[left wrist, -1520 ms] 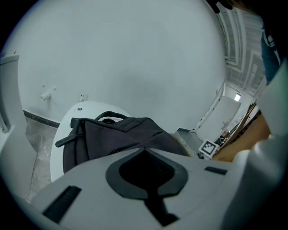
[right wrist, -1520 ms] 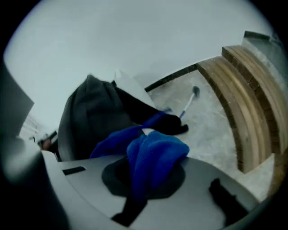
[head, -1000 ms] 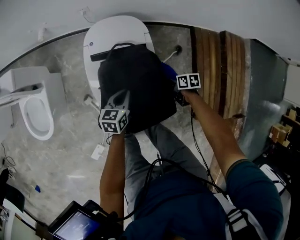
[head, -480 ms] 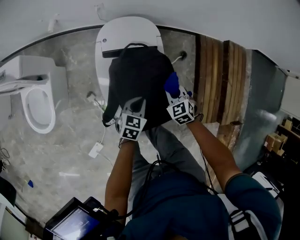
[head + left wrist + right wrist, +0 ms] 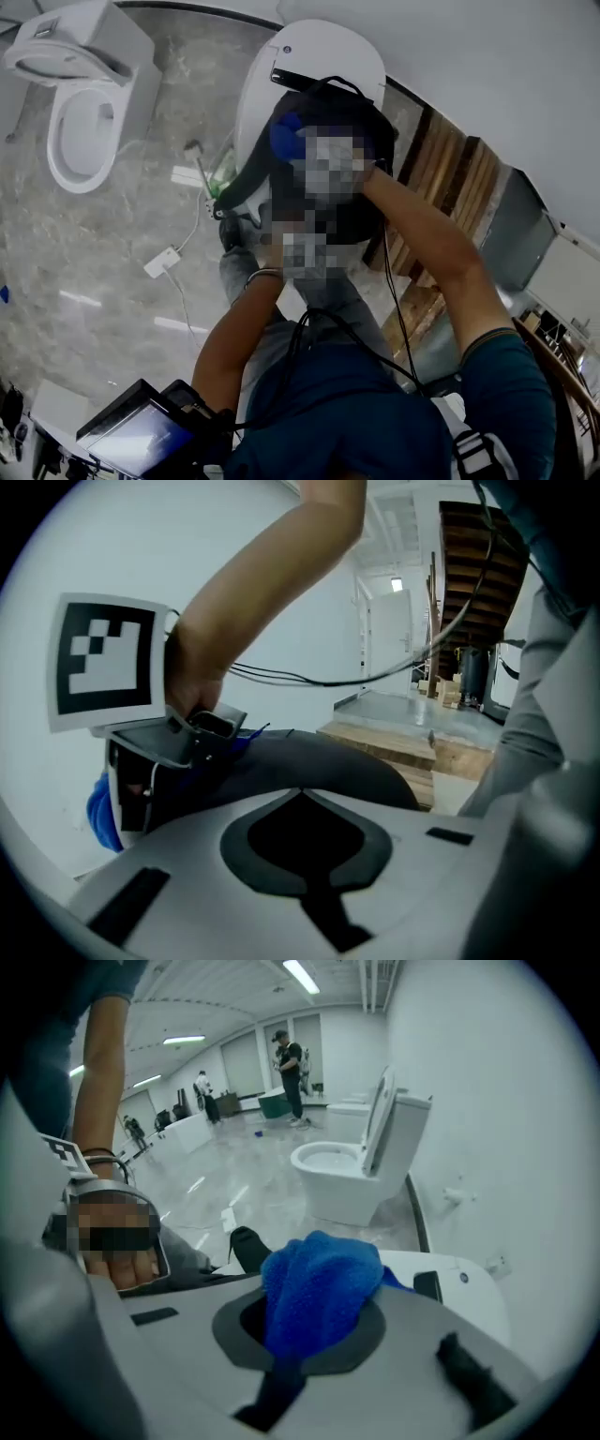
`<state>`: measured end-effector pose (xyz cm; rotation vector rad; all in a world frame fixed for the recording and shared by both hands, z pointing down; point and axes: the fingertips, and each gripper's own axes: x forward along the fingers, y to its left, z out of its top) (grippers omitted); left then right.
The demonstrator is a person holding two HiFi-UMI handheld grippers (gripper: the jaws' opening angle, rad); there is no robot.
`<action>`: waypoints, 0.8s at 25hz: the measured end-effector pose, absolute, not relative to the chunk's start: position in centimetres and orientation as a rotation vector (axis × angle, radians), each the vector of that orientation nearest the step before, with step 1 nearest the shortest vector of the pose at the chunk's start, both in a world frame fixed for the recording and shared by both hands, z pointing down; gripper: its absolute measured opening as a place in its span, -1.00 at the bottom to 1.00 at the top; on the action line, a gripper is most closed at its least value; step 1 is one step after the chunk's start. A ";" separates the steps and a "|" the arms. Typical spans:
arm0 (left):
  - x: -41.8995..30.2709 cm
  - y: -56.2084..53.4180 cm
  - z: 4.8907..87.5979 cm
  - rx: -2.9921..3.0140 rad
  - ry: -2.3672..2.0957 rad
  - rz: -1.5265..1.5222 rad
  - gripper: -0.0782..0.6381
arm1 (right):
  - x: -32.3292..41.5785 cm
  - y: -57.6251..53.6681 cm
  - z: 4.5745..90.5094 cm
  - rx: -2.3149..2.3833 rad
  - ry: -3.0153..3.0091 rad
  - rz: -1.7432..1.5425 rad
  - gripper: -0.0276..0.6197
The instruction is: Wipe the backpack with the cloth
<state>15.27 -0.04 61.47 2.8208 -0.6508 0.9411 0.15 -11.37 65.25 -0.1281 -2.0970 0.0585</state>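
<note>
Right gripper: we are clamping the blue cloth (image 5: pixel 319 1283) in the right gripper (image 5: pixel 309 1335), its jaws narrow around the wad, which is bulging out in front
Left gripper: we are keeping the left gripper (image 5: pixel 302 841) drawn together on something dark, and we are judging it to be backpack fabric pinched to steady the bag
Backpack: the black backpack (image 5: pixel 339 108) is sitting on the closed toilet lid (image 5: pixel 319 52) just ahead of us
Cloth position: the cloth is hanging at the backpack's upper side, and we are not managing to tell whether it is touching
Done: we are holding both cloth and bag
Left: nothing is showing which surfaces are wiped, so we are judging most of the wiping as ahead of us
</note>
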 end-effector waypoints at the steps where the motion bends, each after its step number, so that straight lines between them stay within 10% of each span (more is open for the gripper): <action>1: 15.3 -0.1 61.5 2.830 -0.648 0.930 -0.77 | 1.1 -11.9 65.2 -0.064 -2.111 0.083 -0.90; 8: 14.9 0.7 61.5 2.868 -0.618 0.900 -0.77 | 22.7 -17.7 66.9 0.512 -1.575 0.113 -0.90; 15: 14.5 0.6 61.5 2.877 -0.623 0.863 -0.77 | 6.1 -13.6 64.5 0.379 -1.953 -0.018 -0.90; 20: 12.6 0.8 60.1 2.916 -0.586 0.818 -0.77 | 9.2 -7.6 62.6 0.372 -2.030 0.196 -0.90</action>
